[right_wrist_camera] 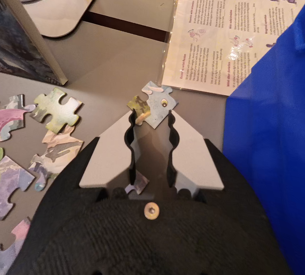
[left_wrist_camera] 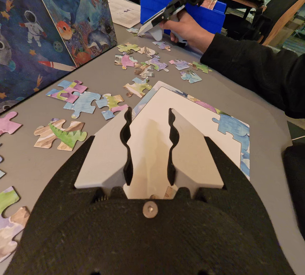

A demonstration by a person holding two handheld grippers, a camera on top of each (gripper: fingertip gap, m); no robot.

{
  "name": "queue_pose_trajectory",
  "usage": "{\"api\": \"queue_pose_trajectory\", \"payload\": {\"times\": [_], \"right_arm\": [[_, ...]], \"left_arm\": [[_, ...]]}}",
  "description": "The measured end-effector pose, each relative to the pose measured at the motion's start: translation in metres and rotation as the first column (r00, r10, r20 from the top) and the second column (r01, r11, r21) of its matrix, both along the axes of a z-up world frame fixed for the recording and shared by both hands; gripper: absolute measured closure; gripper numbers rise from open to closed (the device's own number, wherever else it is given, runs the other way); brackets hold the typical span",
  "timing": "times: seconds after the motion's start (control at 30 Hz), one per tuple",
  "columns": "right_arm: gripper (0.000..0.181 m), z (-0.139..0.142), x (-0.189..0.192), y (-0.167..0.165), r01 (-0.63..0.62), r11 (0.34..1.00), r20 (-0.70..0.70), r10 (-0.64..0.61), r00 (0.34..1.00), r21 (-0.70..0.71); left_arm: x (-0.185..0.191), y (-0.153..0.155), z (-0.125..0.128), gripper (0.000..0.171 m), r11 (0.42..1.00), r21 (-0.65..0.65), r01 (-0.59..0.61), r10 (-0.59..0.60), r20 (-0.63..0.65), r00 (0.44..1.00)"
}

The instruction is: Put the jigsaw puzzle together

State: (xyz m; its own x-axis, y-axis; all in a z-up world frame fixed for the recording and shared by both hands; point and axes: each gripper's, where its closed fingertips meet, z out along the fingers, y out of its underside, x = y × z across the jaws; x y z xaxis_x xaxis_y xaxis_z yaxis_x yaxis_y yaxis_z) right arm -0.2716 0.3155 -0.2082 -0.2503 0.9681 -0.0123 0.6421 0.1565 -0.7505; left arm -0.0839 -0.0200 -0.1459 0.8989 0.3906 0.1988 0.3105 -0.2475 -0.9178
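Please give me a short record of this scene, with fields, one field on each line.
surface: grey table
puzzle tray: white, mostly unfilled, blue pieces fitted at its right edge
loose pieces: scattered left of and beyond the tray
left gripper: open, above the tray, holding nothing
right gripper: open, fingertips at a blue piece with an eye
nearby: blue bin, laminated sheet, puzzle box

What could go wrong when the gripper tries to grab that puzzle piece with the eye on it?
1. The flat blue puzzle piece with a cartoon eye lies flush on the grey table, so the open right gripper might slide over it or push it away.
2. It touches the plastic-covered printed sheet; a nudge could shove it underneath.
3. The tall blue plastic bin stands close and could block the gripper.
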Motion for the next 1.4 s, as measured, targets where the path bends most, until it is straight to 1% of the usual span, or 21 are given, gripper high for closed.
{"api": "queue_pose_trajectory", "payload": {"times": [0.23,0.33,0.43,0.53,0.6,0.67,0.73,0.8,0.9,1.0,1.07,1.17,1.23,1.37,1.4], "right_arm": [[0.143,0.012,0.014,-0.022,-0.039,0.996,-0.017,0.038,0.999,-0.077],[0.143,0.02,0.024,-0.027,-0.048,0.993,-0.037,0.044,0.998,-0.105],[0.143,0.041,0.031,-0.037,-0.072,0.978,-0.086,0.056,0.995,-0.198],[0.143,0.064,0.044,-0.057,-0.131,0.948,-0.144,0.092,0.985,-0.291],[0.143,0.079,0.057,-0.079,-0.195,0.918,-0.189,0.135,0.973,-0.346],[0.143,0.096,0.074,-0.108,-0.276,0.869,-0.238,0.19,0.952,-0.41],[0.143,0.112,0.096,-0.144,-0.375,0.795,-0.288,0.262,0.921,-0.477],[0.143,0.124,0.119,-0.181,-0.465,0.719,-0.326,0.338,0.883,-0.516],[0.143,0.131,0.152,-0.231,-0.567,0.638,-0.354,0.442,0.824,-0.522],[0.143,0.135,0.177,-0.268,-0.625,0.569,-0.375,0.503,0.778,-0.535],[0.143,0.134,0.19,-0.287,-0.646,0.521,-0.382,0.53,0.757,-0.558],[0.143,0.125,0.205,-0.311,-0.662,0.472,-0.366,0.576,0.731,-0.582],[0.143,0.117,0.208,-0.317,-0.666,0.481,-0.353,0.589,0.727,-0.57],[0.143,0.109,0.211,-0.324,-0.661,0.46,-0.327,0.613,0.719,-0.592],[0.146,0.107,0.213,-0.325,-0.659,0.453,-0.321,0.618,0.717,-0.6]], "left_arm": [[0.002,0.001,0.003,0.129,1.0,-0.004,0.001,-0.002,-0.023,1.0],[0.002,0.0,0.005,0.129,1.0,-0.002,-0.002,0.002,-0.027,1.0],[0.002,0.0,0.005,0.129,1.0,0.002,-0.001,0.001,-0.025,1.0],[0.002,0.001,0.004,0.129,1.0,0.004,0.001,-0.001,-0.021,1.0],[0.003,0.002,0.006,0.129,1.0,0.014,0.007,-0.006,-0.021,1.0],[0.006,0.004,0.009,0.129,1.0,0.023,0.017,-0.016,-0.032,0.999],[0.009,0.006,0.014,0.129,0.999,0.026,0.023,-0.021,-0.081,0.996],[0.01,0.008,0.018,0.127,1.0,0.004,0.008,-0.007,-0.154,0.988],[0.013,0.013,0.022,0.117,1.0,-0.02,-0.013,0.008,-0.246,0.969],[0.021,0.021,0.024,0.111,1.0,-0.027,0.007,-0.014,-0.282,0.959],[0.026,0.025,0.024,0.107,0.999,-0.028,0.025,-0.032,-0.293,0.956],[0.026,0.029,0.025,0.103,1.0,-0.018,0.018,-0.023,-0.315,0.949],[0.028,0.03,0.026,0.103,1.0,-0.016,0.021,-0.025,-0.325,0.945],[0.033,0.032,0.025,0.103,0.998,-0.024,0.051,-0.056,-0.319,0.946],[0.034,0.033,0.024,0.103,0.998,-0.025,0.057,-0.062,-0.32,0.946]]}}
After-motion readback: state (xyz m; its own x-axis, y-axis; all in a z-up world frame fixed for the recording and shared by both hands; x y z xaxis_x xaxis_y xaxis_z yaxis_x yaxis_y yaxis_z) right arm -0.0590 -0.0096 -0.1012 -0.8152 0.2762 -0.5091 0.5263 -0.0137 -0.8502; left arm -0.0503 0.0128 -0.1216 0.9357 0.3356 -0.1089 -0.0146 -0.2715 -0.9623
